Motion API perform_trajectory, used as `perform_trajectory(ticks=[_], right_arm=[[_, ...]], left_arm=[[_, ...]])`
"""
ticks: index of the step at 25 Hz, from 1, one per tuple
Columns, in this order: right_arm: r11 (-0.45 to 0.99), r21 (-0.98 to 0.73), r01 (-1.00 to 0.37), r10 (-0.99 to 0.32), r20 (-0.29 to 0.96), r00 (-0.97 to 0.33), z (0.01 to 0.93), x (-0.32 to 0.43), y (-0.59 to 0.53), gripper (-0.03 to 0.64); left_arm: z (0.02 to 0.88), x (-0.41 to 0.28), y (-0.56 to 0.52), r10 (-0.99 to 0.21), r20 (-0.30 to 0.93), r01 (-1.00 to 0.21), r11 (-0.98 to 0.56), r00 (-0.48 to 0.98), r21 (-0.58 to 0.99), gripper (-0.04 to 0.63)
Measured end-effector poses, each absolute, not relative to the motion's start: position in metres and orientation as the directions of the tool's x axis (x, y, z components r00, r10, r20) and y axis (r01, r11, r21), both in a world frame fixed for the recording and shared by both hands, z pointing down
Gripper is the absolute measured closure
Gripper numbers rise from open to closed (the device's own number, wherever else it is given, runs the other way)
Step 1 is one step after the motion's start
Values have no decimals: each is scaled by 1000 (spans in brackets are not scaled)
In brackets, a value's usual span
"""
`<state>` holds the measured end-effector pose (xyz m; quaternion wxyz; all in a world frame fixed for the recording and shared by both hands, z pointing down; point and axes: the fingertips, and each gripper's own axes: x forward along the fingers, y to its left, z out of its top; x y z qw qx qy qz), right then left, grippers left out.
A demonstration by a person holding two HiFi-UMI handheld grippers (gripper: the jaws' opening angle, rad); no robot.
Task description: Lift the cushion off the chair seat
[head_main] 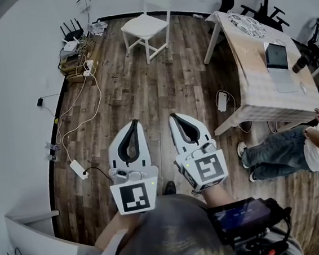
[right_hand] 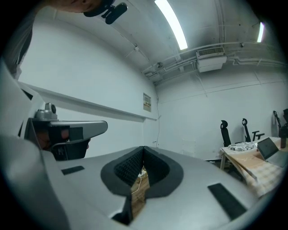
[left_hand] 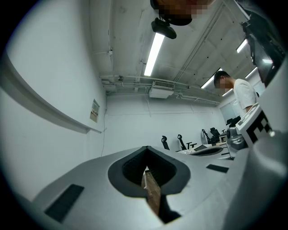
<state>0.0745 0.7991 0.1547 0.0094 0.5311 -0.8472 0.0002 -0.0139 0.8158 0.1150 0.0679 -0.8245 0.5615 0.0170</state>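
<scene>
A white chair (head_main: 147,19) stands far across the wooden floor, near the back wall. Its seat carries a flat white cushion (head_main: 141,26), hard to tell from the seat at this distance. My left gripper (head_main: 134,123) and right gripper (head_main: 172,116) are held side by side close to my body, well short of the chair. Both point level toward it. The left gripper (left_hand: 146,147) has its jaws met at the tip with nothing between them. My right gripper (right_hand: 144,147) is shut and empty as well. Neither gripper view shows the chair.
A wooden table (head_main: 256,80) at the right holds a laptop (head_main: 277,56) and a patterned round object (head_main: 246,23). A person (head_main: 286,150) is beside it. Cables and a power strip (head_main: 77,168) trail along the left wall, with a router (head_main: 71,32) in the corner.
</scene>
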Motion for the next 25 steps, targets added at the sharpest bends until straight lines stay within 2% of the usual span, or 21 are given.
perform_trajectory(ticks=[12,25], right_arm=[[455,-6,-891,-889,60,-454,182,65,752,609],[416,-4,-909,-907,71,-415,185,21,596,609]], left_arm=[[143,-23,773,-938,-37,-938,-341,344,-69,589],[149,-70,614,-930,-38,-930,-363,366,-53,589]])
